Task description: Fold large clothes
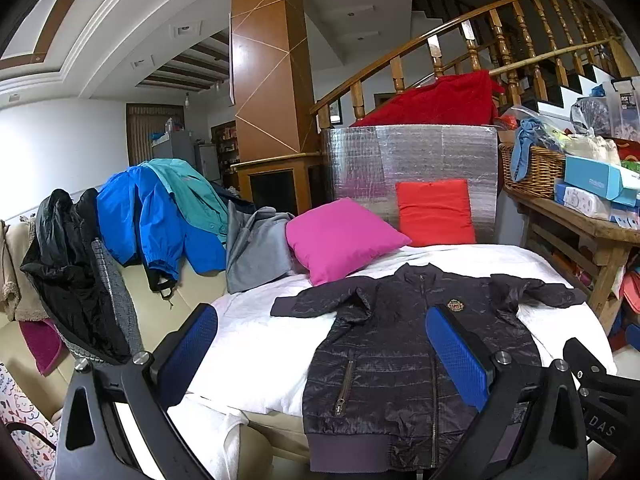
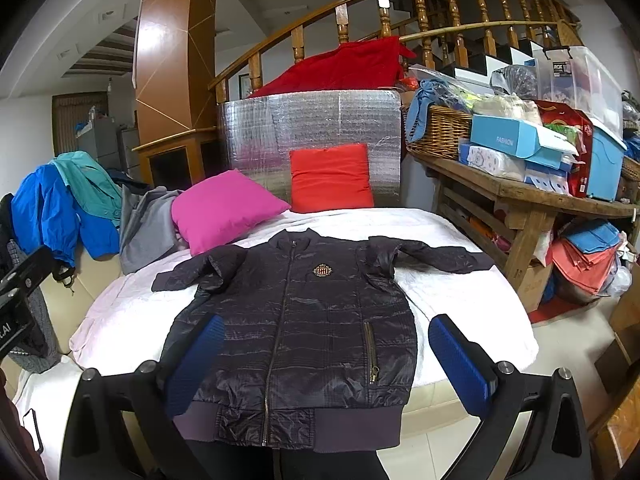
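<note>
Dark quilted jacket laid flat, front up and zipped, on a white sheet covering a cushioned surface; both grippers are held above its near edge.

The left gripper has its blue-padded fingers spread wide and holds nothing; it sits over the jacket's hem side, toward the garment's left-hand portion as seen in the left wrist view. The right gripper is likewise spread wide and empty, its fingers straddling the lower body of the jacket. Both sleeves lie extended outward, and the ribbed hem hangs slightly over the near edge. A pink cushion and a red cushion rest beyond the collar, the red one against a silver foil panel. Other garments lie heaped at far left.
</note>
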A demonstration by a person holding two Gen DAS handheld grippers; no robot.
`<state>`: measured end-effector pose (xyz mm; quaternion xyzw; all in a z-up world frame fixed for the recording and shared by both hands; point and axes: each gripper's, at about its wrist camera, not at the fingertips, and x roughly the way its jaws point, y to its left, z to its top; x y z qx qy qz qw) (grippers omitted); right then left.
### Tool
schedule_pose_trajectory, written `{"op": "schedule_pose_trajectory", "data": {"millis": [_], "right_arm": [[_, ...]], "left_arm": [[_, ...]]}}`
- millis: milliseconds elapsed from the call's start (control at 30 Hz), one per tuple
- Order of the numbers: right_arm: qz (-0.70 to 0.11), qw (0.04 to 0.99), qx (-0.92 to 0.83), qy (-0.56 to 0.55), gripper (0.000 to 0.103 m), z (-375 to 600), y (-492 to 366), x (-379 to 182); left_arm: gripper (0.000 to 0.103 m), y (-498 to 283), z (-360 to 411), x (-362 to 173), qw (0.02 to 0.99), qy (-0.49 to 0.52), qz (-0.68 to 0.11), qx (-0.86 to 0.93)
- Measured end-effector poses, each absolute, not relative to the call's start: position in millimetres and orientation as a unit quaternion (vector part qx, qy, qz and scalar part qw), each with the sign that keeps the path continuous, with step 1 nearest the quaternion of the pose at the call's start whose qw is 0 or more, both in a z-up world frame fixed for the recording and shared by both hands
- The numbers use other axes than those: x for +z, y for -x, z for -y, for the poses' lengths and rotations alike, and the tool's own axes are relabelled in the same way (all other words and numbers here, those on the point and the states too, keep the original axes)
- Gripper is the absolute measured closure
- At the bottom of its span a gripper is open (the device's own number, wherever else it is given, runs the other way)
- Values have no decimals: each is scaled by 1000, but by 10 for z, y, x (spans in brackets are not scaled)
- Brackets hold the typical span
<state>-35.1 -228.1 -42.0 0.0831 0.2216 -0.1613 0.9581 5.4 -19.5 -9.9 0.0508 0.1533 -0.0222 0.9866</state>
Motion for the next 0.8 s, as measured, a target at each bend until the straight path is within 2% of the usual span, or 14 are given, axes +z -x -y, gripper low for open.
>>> {"op": "schedule_pose_trajectory", "data": {"millis": [800], "right_arm": [[-224,957,-163,-82,0,2298,351,-419]], "left_arm": [[0,-42,184,-109,987,-48,-153,-27]]}}
